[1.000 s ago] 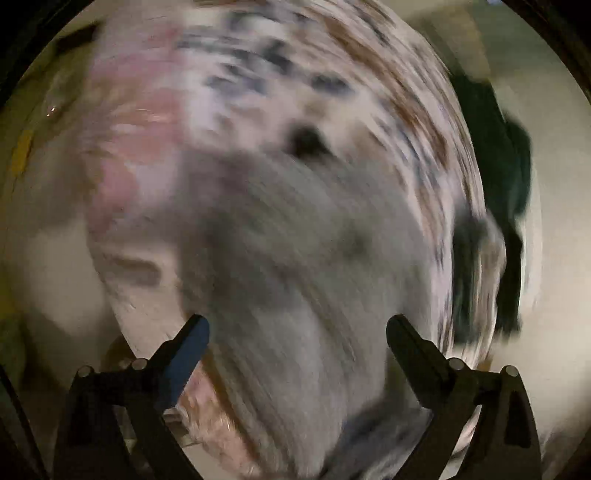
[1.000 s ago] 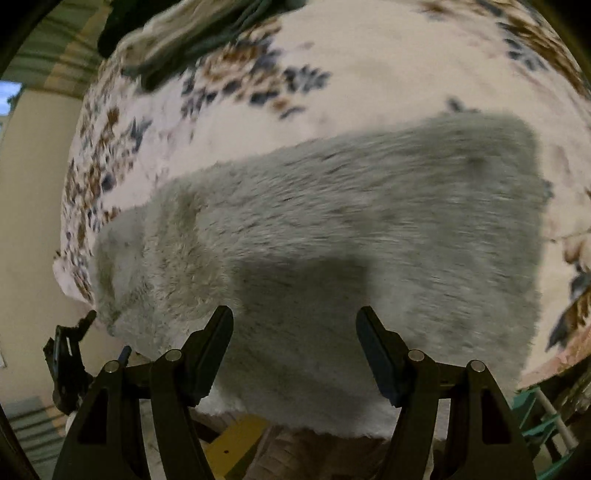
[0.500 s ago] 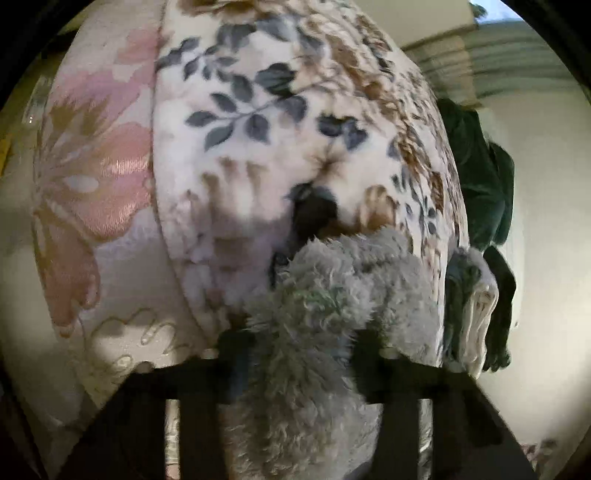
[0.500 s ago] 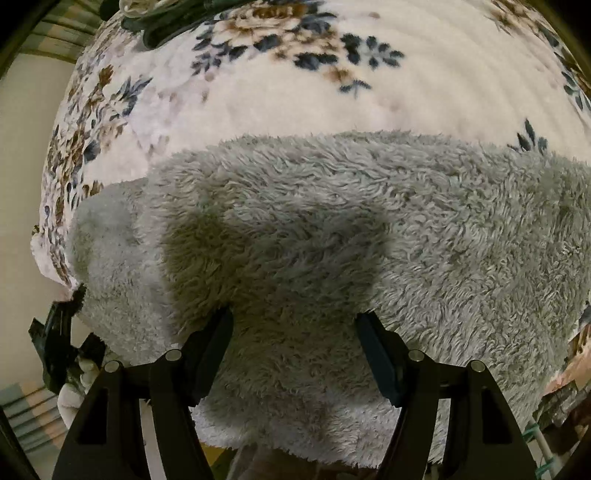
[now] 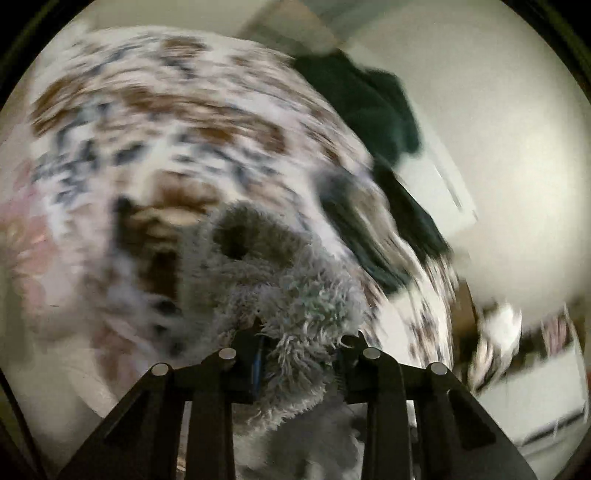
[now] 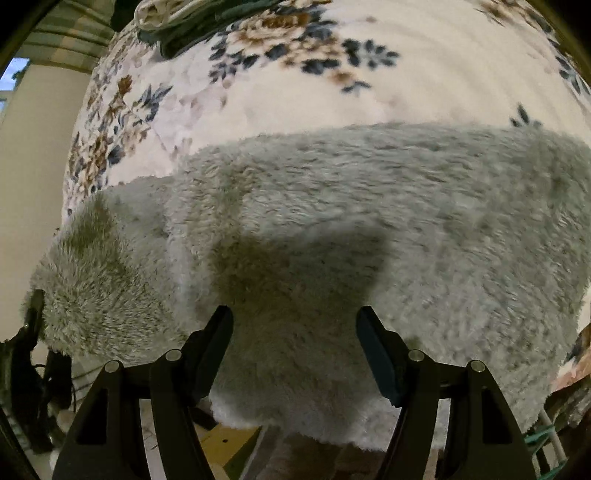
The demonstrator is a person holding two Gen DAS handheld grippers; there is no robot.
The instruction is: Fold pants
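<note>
Floral blanket (image 6: 295, 85), cream with blue and brown blooms, covers the surface; dark green clothing (image 6: 192, 26) lies at its 11 o'clock edge. Grey fleece pants (image 6: 351, 229) lie across the blanket; my left tongs (image 5: 299, 354) pinch a bunched end of them. My right tongs (image 6: 295, 343) are spread above the pants' near edge.

floral bed cover (image 6: 295, 96): grey fleece pants (image 6: 369, 221), seemingly dark-green clothes (image 6: 192, 33).

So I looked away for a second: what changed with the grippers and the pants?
The left gripper closed on a bunch of the grey fleece pants and is lifting it. The right gripper stayed open over the pants on the flowered blanket.
</note>
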